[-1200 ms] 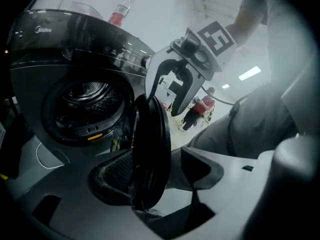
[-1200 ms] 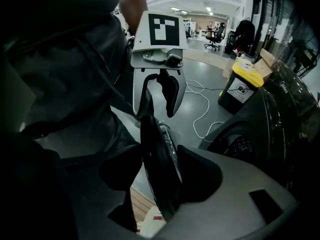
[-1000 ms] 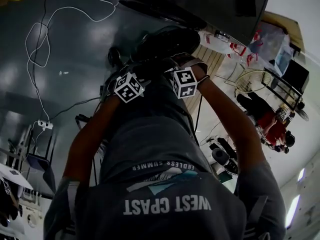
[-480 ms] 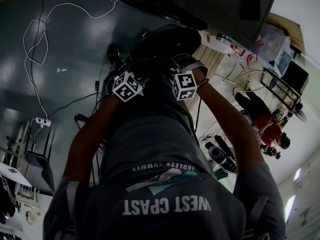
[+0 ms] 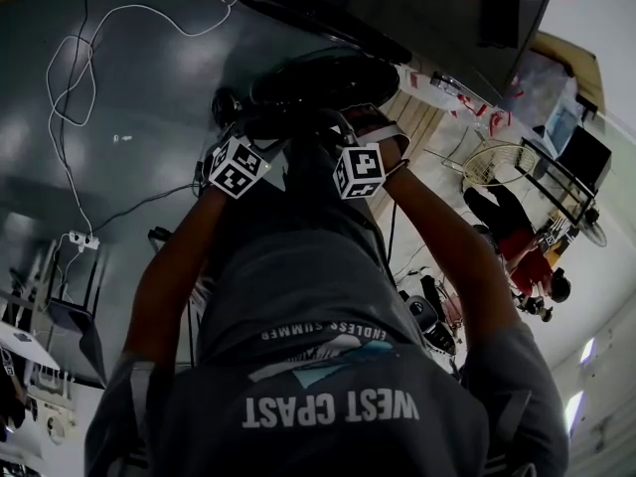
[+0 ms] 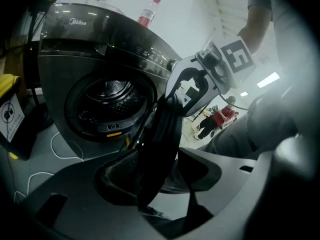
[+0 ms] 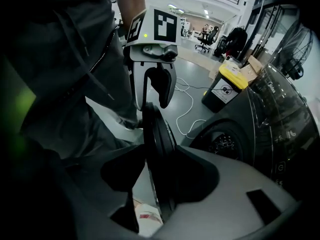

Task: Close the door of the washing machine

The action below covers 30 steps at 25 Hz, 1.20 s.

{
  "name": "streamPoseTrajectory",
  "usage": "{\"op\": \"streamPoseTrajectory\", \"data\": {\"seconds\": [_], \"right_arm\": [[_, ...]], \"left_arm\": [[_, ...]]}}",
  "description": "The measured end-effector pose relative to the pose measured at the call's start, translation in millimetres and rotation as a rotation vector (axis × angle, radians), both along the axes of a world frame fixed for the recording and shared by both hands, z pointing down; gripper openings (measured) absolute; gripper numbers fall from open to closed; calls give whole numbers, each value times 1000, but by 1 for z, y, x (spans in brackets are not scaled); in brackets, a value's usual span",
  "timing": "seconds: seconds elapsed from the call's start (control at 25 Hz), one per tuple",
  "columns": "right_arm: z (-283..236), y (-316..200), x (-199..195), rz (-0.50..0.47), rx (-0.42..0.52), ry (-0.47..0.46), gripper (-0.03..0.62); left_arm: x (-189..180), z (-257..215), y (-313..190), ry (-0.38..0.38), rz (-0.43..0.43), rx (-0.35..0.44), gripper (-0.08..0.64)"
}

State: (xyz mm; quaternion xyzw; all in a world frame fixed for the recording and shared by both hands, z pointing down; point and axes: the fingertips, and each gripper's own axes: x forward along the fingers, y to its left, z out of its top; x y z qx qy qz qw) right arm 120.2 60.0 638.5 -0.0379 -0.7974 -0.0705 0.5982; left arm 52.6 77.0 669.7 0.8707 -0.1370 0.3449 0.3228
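Standing open and edge-on, the door (image 6: 156,134) of the washing machine (image 6: 65,69) runs between the jaws of both tools. The left hand-held gripper (image 6: 159,176) and the right hand-held gripper (image 7: 160,176) have just been closing around its rim. Each shows a gap on one side, so neither pinches it. "Midea" (image 6: 76,22) marks the machine's top panel, where a red-labelled bottle (image 6: 146,15) stands. The person's grey shirt (image 5: 328,405) reads "ENDLESS SUMMER".
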Motion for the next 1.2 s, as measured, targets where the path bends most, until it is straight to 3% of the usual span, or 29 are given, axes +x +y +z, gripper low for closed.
{"op": "streamPoseTrajectory", "data": {"seconds": [0.24,0.84,1.2], "right_arm": [[0,-18,-7,18,58,-2,167],[0,-63,-18,162,154,10,143],[0,-93,-22,252,198,16,143]], "left_arm": [[-5,-1,-21,-26,-62,55,201],[-18,-1,-81,-128,-111,206,206],[-26,-1,-116,-151,-185,235,204]]}}
